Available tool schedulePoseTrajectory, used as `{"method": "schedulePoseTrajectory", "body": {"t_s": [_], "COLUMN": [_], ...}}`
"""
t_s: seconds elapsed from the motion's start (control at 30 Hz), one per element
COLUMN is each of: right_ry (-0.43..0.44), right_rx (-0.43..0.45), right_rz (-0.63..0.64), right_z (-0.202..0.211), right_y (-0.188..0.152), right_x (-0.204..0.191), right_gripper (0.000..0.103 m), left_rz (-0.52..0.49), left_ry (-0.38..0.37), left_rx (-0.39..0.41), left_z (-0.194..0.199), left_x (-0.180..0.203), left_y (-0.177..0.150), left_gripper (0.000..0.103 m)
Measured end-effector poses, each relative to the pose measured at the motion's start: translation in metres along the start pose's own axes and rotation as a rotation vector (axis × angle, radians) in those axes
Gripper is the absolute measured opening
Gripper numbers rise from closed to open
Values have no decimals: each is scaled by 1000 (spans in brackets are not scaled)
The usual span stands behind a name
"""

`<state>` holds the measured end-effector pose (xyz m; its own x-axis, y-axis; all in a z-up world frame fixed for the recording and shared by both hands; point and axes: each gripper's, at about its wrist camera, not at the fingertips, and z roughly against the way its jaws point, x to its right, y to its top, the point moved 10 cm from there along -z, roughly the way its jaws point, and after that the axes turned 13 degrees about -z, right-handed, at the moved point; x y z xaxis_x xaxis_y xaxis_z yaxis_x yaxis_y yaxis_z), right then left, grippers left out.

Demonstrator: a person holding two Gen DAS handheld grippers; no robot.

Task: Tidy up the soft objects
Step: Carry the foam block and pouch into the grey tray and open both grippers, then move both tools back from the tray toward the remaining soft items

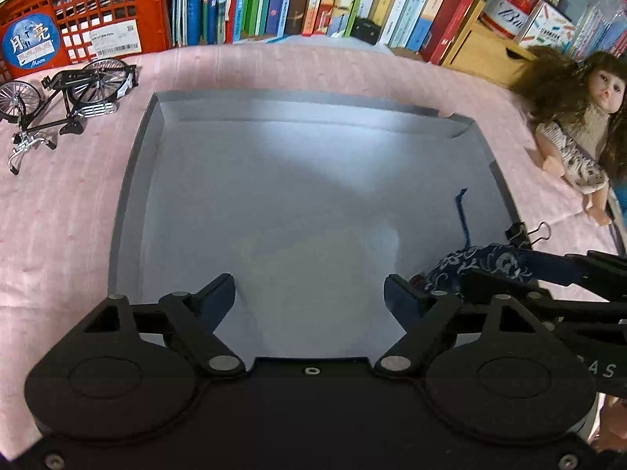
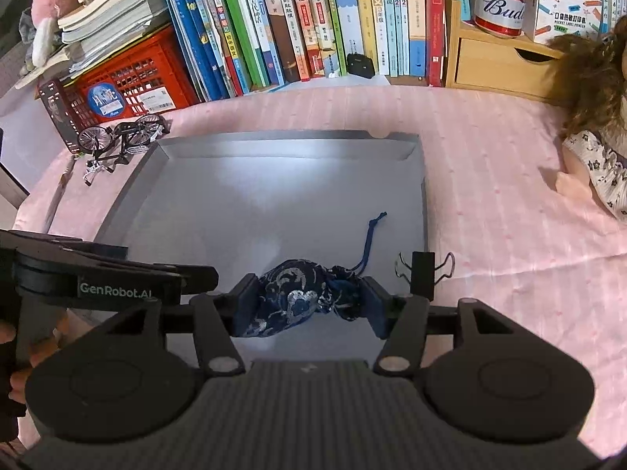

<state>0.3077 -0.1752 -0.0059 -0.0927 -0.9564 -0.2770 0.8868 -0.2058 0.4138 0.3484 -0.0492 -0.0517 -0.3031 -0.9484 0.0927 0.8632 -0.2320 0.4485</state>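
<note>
Far left, a red plastic lattice crate (image 2: 129, 86) sits against the row of upright books (image 2: 298, 19), with a small black model bicycle (image 1: 66, 94) lying on the pink cloth (image 2: 490, 215) just in front of it, right beside the left edge of the shallow grey cardboard tray (image 1: 133, 180).

The left gripper (image 1: 309, 290) hangs over the near left part of the tray with its jaws spread wide and only bare tray floor between them. In the right wrist view it shows up as a black arm coming in from the left.

Next over, the dark blue drawstring pouch with silver brocade pattern (image 2: 301, 297) lies on the tray floor near the front right corner, its blue cord (image 2: 370, 239) trailing away toward the back. The right gripper (image 2: 309, 305) straddles it: the left pad looks to be against the pouch's side, while the right pad sits just beside the gathered neck, so it reads as loosened rather than pinching.

A black binder clip (image 2: 423, 274) is clamped on the tray's right rim just past that. Further right, a doll with curly brown hair and a flowered dress (image 1: 572, 133) lies on the cloth, below a wooden drawer box (image 2: 501, 62) holding a red can (image 2: 499, 0).
</note>
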Motion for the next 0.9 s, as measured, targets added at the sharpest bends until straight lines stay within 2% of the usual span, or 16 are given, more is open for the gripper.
{"method": "schedulePoseTrajectory", "body": {"t_s": [0.1,0.33,0.57,0.9], "right_ry": [5,35,71,92], "right_rx": [14,64,112,229], "right_rz": [5,-4,-6,68], "right_z": [4,20,42,91], "right_y": [0,8,9,-4], "right_x": [-1,-2,-4,-11], "right_gripper": [73,83,85,89], "left_rz": [1,-13,-64,-140], "left_ry": [-4,-13,-8,-29], "left_rx": [18,63,131,264], "left_z": [5,24,49,100], "left_x": [1,5,16,43], "left_y": [2,3,1,-10], "left_gripper": [85,86,87,89]}}
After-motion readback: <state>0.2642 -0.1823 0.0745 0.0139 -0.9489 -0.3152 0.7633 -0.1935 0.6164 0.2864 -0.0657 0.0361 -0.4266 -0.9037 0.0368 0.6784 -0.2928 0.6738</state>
